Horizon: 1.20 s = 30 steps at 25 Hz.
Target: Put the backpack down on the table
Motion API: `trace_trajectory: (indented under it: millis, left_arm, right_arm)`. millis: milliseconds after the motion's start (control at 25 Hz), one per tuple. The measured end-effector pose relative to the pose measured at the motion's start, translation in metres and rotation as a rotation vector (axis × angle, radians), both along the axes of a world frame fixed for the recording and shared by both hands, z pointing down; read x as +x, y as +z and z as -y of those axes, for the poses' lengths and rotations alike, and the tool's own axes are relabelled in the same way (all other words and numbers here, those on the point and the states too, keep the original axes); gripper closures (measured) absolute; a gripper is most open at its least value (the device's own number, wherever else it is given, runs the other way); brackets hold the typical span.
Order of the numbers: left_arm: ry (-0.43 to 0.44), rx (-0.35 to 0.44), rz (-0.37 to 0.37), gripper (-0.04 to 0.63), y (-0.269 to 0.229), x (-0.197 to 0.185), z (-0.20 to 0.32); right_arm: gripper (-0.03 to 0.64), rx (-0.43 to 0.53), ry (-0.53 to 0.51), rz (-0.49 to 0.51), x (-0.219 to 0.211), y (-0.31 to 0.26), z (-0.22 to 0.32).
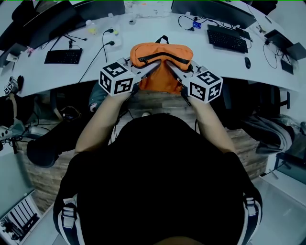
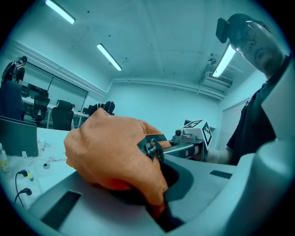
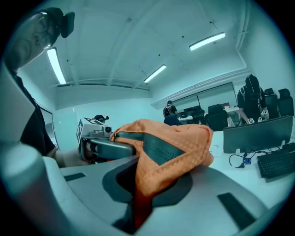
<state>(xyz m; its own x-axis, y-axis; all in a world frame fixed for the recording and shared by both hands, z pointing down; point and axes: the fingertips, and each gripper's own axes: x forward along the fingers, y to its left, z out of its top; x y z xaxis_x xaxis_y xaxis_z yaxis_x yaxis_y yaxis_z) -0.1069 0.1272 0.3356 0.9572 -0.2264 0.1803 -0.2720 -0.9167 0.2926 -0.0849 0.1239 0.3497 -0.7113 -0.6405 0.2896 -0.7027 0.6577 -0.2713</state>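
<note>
1. Dark clothing on the person's torso (image 1: 162, 191) fills the lower half of the head view, and two forearms (image 1: 103, 119) reach forward from it.
2. Each forearm ends behind a marker cube, one on the left (image 1: 117, 79) and one on the right (image 1: 205, 86); the cubes hide the hands.
3. Pressed together on a fold of the orange backpack (image 1: 161, 55), the left claw (image 1: 154, 67) has its tips buried in cloth. In the left gripper view the fabric bunches over the jaws and drops into the gap between them. A metal zipper pull (image 2: 152, 148) lies on the fabric's right side.
4. From the opposite side, the right claw (image 1: 171, 67) pinches the same backpack. The right gripper view shows orange fabric wedged between its jaws and covering the tips.
5. Held between both claws, the backpack is at the near edge of the curved white desk (image 1: 201, 52). Its top, with a dark zipper (image 1: 165, 54), overlaps the desk in the head view, while its lower part hangs in front of the edge. Whether it touches the desk cannot be told.
6. Well apart from it on the desk lie a black keyboard (image 1: 63, 56), a second keyboard (image 1: 227, 39) and a mouse (image 1: 247, 62). The monitors (image 1: 215, 12) are cut off at the top.
</note>
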Motion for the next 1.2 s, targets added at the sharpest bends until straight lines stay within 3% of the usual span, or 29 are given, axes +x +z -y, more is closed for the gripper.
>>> trace_trajectory:
  millis: [480,1200]
  left_arm:
    - [0.03,-0.008,-0.034,0.557,-0.01,-0.02,0.0]
    - [0.051,-0.026,-0.011,0.557,-0.003,0.019,0.036]
  right_arm:
    - [0.566,0.006,0.013,-0.004,-0.02,-0.008,0.002]
    - [0.566,0.004,0.041,0.011,0.019,0.0,0.039]
